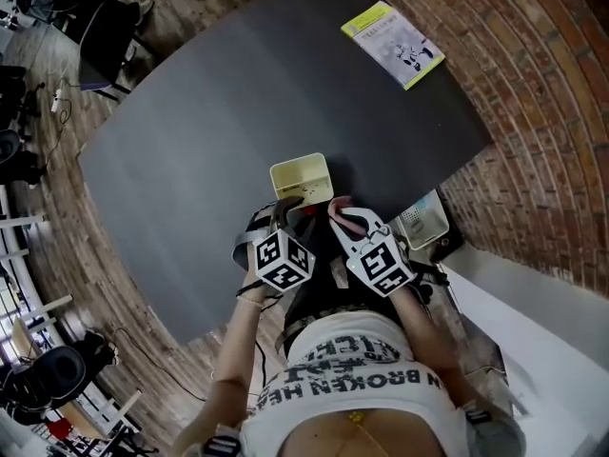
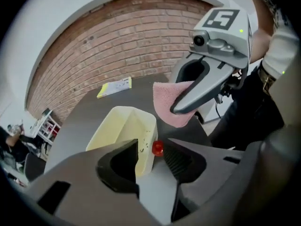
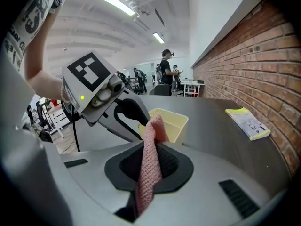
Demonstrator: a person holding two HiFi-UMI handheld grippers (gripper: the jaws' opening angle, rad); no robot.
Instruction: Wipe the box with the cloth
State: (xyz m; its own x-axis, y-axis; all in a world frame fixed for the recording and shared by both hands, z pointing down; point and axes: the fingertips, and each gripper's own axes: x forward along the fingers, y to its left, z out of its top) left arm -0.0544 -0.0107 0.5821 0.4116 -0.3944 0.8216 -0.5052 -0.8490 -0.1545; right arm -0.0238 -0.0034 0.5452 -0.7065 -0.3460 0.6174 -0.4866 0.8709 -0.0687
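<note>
Dark grey bench (image 1: 238, 93) carries a pale yellow open plastic box (image 1: 301, 177) at its 6 o'clock edge and a yellow-edged booklet (image 1: 392, 44) at 1 o'clock. Beside the box, the right tongs (image 3: 150, 149) pinch a pink knitted cloth (image 3: 151, 126). The left tongs (image 2: 151, 150) stand wide, gripping nothing.

Box (image 1: 302, 177) smooth cream plastic; cloth (image 3: 149, 168) pink waffle-knit; table (image 1: 238, 93) matt dark grey.

Head camera looks down (steeply); all share box (image 1: 301, 174).
</note>
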